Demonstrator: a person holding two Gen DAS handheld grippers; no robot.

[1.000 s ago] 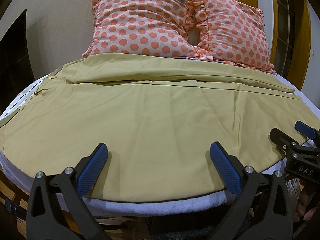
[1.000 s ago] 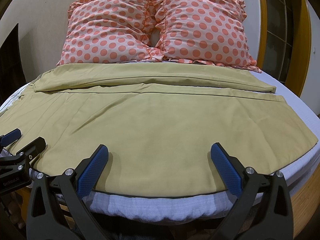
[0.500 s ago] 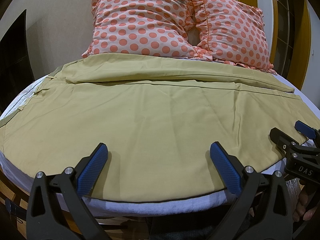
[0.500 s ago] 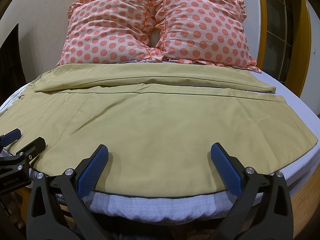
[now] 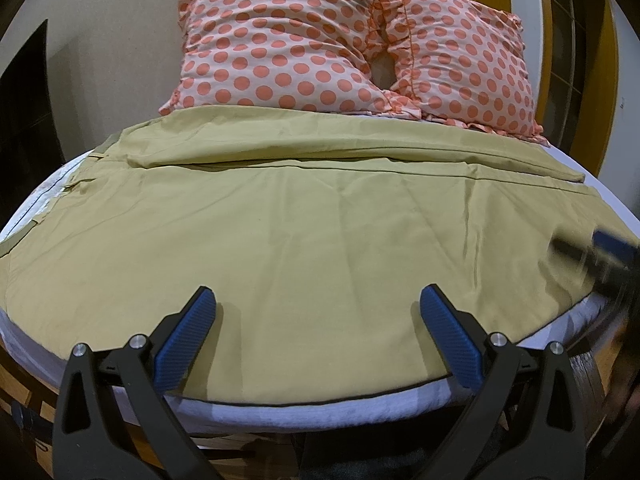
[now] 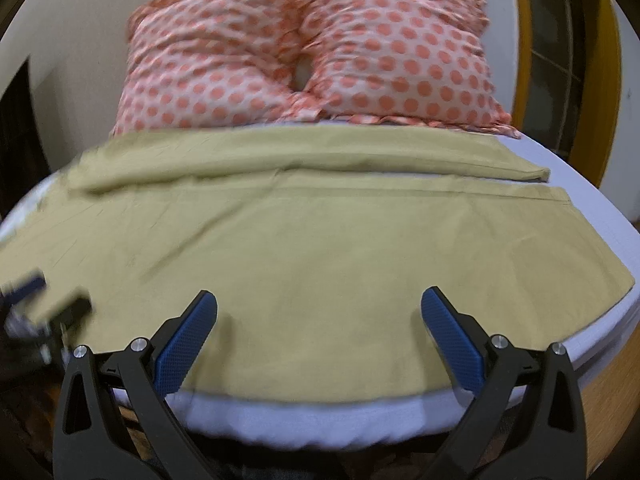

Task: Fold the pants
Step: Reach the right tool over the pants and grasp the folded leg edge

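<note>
My pants (image 5: 304, 240) lie flat across the bed (image 5: 320, 408), unfolded; both grippers' fingers (image 5: 188, 340) (image 6: 452, 340) spread apart, gripping nothing.

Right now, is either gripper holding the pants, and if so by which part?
Nothing is held. The left gripper and right gripper are both open above the near edge of the khaki pants, which lie spread on the bed.
</note>
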